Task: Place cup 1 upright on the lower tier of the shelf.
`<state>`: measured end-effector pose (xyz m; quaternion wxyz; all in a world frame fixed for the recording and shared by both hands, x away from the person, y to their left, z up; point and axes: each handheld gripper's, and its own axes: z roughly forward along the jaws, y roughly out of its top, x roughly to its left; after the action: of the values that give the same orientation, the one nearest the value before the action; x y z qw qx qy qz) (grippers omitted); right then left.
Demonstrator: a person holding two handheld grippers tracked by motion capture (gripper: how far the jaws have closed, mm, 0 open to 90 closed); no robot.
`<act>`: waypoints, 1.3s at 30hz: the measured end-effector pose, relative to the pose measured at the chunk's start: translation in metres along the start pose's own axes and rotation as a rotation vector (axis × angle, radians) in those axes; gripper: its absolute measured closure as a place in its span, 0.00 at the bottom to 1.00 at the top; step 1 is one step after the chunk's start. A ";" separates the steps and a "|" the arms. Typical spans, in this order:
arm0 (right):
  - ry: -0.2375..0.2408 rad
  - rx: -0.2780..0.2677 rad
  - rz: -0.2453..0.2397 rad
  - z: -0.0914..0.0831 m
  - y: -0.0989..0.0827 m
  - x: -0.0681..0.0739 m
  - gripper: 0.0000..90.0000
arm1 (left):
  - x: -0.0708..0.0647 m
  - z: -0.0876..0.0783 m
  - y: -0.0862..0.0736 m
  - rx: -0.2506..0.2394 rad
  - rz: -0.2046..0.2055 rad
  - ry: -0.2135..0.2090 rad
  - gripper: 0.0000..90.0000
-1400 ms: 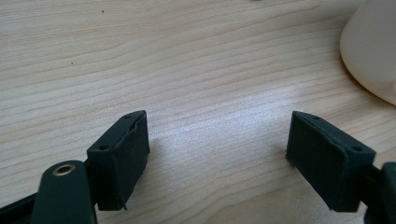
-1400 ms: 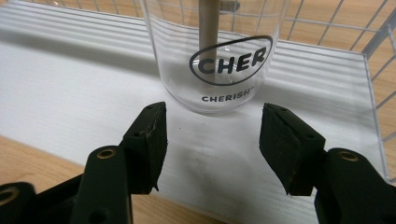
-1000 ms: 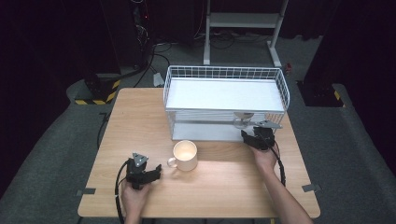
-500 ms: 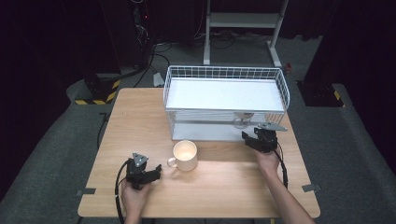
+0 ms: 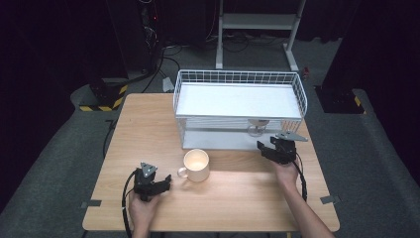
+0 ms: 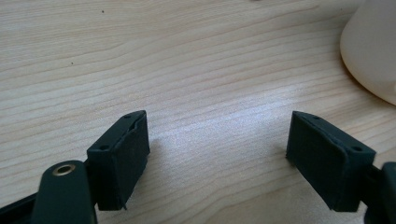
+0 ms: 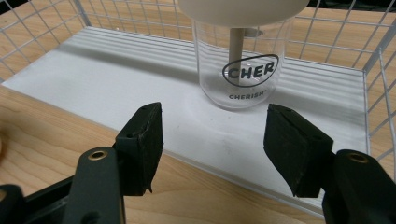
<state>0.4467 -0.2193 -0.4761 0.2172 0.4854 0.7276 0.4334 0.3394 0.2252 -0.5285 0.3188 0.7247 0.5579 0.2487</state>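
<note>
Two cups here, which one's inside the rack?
The clear glass cup printed CHERISH, on the rack's lower shelf ahead of the right gripper; the cream mug stands on the table.

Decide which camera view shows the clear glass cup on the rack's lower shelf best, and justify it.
The right gripper view: the glass cup stands close, upright, its printed lettering readable. In the high view the glass cup is small, half hidden under the wire rack's top shelf. The left gripper view shows table and mug instead.

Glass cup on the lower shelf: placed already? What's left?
Done: the glass cup stands upright on the rack's lower shelf, apart from the right gripper, whose jaws have just been opening with nothing between them. In hand: nothing; the left gripper rests open on the table. Left, probably: the cream mug beside it, untouched.
</note>
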 end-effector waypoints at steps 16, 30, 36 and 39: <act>0.032 -0.022 0.002 -0.014 0.001 0.004 0.40 | 0.000 0.000 0.000 0.000 0.000 0.000 0.24; 0.052 -0.040 0.001 -0.026 -0.004 0.002 0.40 | 0.000 0.000 0.000 0.000 0.000 0.000 0.24; 0.063 -0.041 -0.002 -0.030 -0.007 0.002 0.39 | 0.000 0.000 0.000 0.000 0.000 0.000 0.24; 0.066 -0.042 0.004 -0.033 -0.010 0.001 0.39 | 0.000 0.000 0.000 0.000 0.000 0.000 0.24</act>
<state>0.4164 -0.2334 -0.4669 0.2022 0.4677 0.7241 0.4649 0.3394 0.2252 -0.5285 0.3188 0.7247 0.5579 0.2488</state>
